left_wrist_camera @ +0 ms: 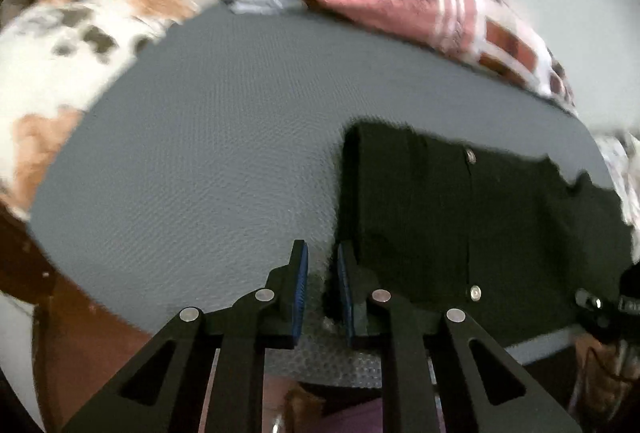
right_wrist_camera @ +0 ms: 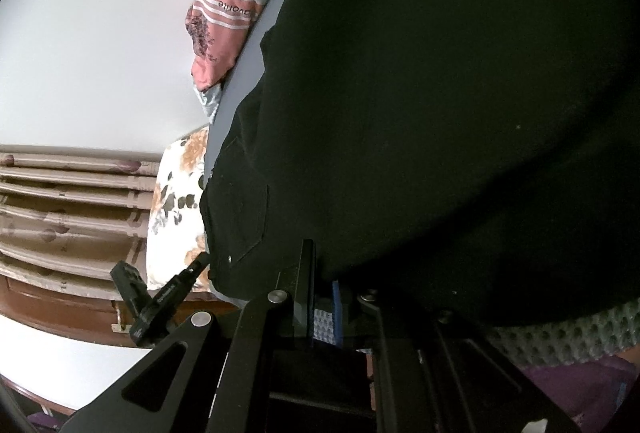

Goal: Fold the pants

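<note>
Black pants (left_wrist_camera: 472, 225) lie flat on the grey mattress (left_wrist_camera: 208, 153), with metal buttons showing. My left gripper (left_wrist_camera: 323, 261) is at the pants' left edge near the mattress front; its jaws stand a narrow gap apart, holding nothing. In the right wrist view the black pants (right_wrist_camera: 440, 105) fill most of the frame. My right gripper (right_wrist_camera: 325, 273) is low at the mattress edge, its tips under a hanging fold of the fabric. The fold hides its right finger, so its grip cannot be judged. The left gripper (right_wrist_camera: 160, 297) shows there too.
A floral pillow (left_wrist_camera: 60, 65) lies at the mattress's left. A pink patterned pillow (left_wrist_camera: 432, 5) lies at the far side against the white wall. A brown wooden bed frame (left_wrist_camera: 80, 313) runs along the lower left. Curtains (right_wrist_camera: 72, 209) hang behind.
</note>
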Action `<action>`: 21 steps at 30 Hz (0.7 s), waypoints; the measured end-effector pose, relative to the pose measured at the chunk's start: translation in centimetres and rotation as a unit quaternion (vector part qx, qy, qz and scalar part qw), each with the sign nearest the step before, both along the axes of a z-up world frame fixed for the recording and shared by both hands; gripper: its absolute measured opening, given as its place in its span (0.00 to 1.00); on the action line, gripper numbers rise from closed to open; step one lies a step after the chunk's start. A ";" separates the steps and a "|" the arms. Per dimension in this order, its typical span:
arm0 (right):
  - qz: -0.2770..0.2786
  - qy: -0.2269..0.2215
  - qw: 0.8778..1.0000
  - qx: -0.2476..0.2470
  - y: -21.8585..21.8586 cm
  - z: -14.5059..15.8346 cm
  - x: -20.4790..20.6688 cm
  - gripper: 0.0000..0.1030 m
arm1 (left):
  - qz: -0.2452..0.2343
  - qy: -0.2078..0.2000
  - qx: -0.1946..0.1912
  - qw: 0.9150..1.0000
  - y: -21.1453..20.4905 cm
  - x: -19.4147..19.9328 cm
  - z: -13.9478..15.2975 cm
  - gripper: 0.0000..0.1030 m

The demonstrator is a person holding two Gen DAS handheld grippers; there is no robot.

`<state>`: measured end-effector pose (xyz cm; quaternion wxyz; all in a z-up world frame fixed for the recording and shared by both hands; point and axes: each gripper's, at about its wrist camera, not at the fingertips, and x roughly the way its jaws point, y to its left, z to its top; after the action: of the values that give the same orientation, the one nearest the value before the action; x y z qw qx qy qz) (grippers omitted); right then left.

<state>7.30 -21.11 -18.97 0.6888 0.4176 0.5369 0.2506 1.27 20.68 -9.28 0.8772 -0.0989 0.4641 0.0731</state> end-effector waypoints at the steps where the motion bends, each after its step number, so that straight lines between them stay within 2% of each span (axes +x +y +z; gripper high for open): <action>1: -0.001 0.000 1.000 0.001 0.0 0.0 0.0 0.08 | -0.004 -0.021 0.002 1.000 -0.6 -0.4 1.2 0.17; 3: -0.002 0.001 1.000 0.003 0.1 -0.1 0.0 0.07 | -0.040 -0.053 -0.013 0.998 -2.8 -0.5 3.0 0.23; 5: -0.002 0.000 1.000 0.005 0.1 -0.1 0.0 0.07 | -0.104 -0.057 -0.039 0.992 -6.3 0.2 3.2 0.49; 6: -0.002 0.000 1.000 0.005 0.1 -0.1 0.0 0.07 | -0.142 -0.041 -0.049 0.988 -8.3 1.0 2.4 0.50; 8: -0.003 -0.001 1.000 0.009 0.1 0.0 -0.1 0.08 | -0.194 0.002 -0.039 0.980 -11.5 2.1 -0.4 0.50; 10: -0.007 -0.003 1.000 0.020 -0.1 0.0 -0.1 0.09 | -0.201 0.056 -0.040 0.977 -12.5 2.9 -3.8 0.45; 13: -0.020 -0.014 0.999 0.027 -1.4 0.6 -0.2 0.11 | -0.188 0.047 -0.038 0.980 -11.8 3.0 -4.2 0.36; 16: -0.051 -0.036 0.998 0.029 -4.1 1.8 0.5 0.14 | -0.185 0.059 -0.051 0.980 -11.4 3.5 -4.3 0.35; 19: -0.117 -0.046 0.990 0.072 -9.7 2.1 1.7 0.14 | -0.193 0.061 -0.039 0.979 -12.0 3.4 -4.3 0.35; 21: -0.166 -0.063 0.982 0.064 -14.0 2.4 2.4 0.17 | -0.192 0.060 -0.037 0.979 -12.4 3.3 -4.0 0.35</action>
<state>9.70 -35.14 -16.61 0.7251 0.5272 0.3990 0.1925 4.58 8.31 -13.26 0.8413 -0.0358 0.5285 -0.1077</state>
